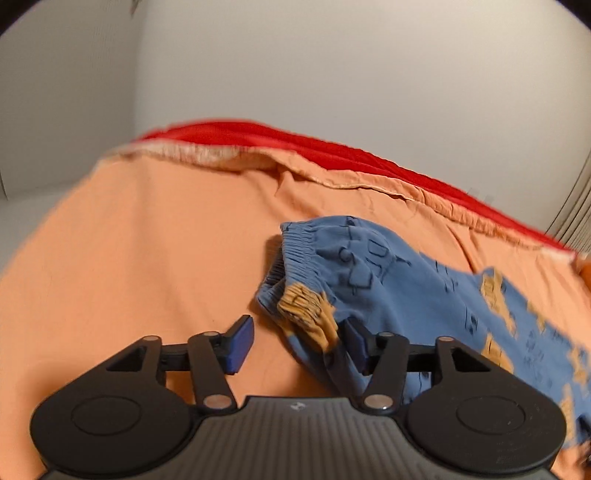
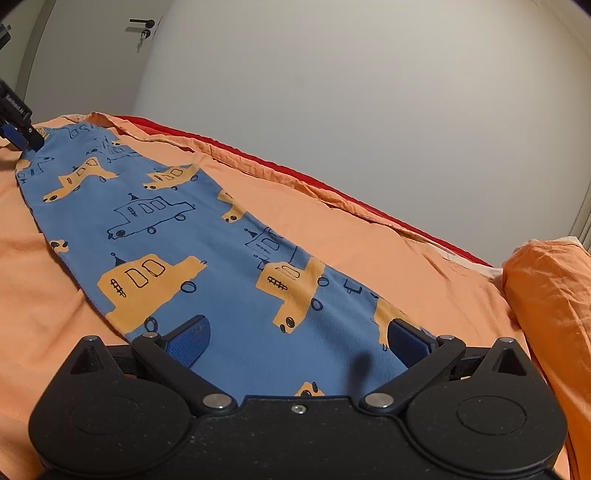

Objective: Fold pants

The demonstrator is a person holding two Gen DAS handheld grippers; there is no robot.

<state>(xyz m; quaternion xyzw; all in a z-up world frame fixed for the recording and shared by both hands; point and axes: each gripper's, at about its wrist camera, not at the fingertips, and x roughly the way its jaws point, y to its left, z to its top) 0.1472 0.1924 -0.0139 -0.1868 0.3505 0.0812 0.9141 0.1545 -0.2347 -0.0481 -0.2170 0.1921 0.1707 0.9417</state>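
Apparently mid-fold: pants (image 2: 207,236) lay lengthwise, waistband (image 1: 299,254) centre-frame. Left gripper (image 1: 299,343) and right gripper (image 2: 295,343) fingers were seen apart, nothing clamped; waistband grab judged needed next.

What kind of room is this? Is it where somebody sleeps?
Probably a bedroom. The pants lie on a bed with an orange sheet, an orange pillow sits at one end, and a door with a handle is in the wall behind.

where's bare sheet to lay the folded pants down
Bare orange bedsheet lies left of the blue boat-print pants' waistband, and in a strip between pants and red blanket edge. Crowded by the orange pillow.
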